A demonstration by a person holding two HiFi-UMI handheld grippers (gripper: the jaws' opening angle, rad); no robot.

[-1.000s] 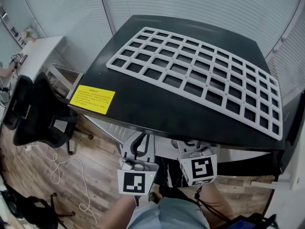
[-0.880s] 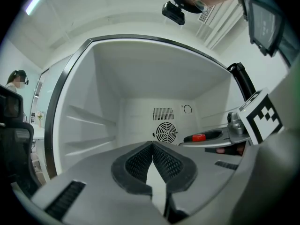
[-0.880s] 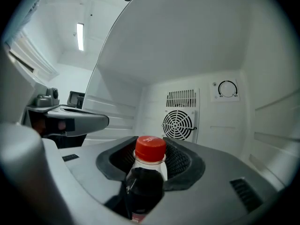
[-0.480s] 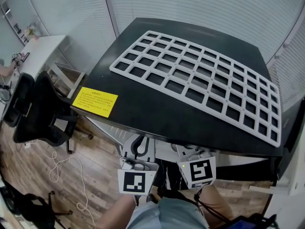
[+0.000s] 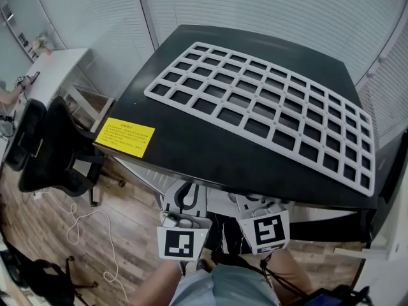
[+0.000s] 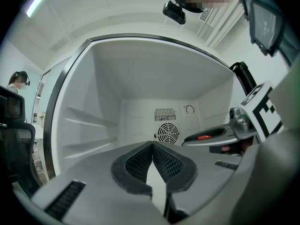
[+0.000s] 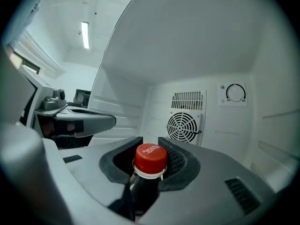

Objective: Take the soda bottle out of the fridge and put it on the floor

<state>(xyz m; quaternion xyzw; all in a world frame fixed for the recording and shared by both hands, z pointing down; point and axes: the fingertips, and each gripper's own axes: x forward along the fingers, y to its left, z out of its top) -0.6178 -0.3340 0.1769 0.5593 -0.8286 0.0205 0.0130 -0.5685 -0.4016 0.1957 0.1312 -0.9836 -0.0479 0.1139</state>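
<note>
Red-capped dark plastic soda bottle (image 7: 146, 179) is upright inside the small white-walled fridge (image 7: 267, 139). The right gripper (image 7: 150, 146) has its jaws on both sides of the bottle's neck. They are closing, but the grip looks not yet firm. The left gripper (image 6: 153, 146) hangs beside it, jaws together on nothing. So the task is only beginning: lifting out and setting down on the wooden floor (image 5: 127, 228) remain. I see nothing else in the fridge; a white grid rack (image 5: 255, 104) lies on its black top.
</note>
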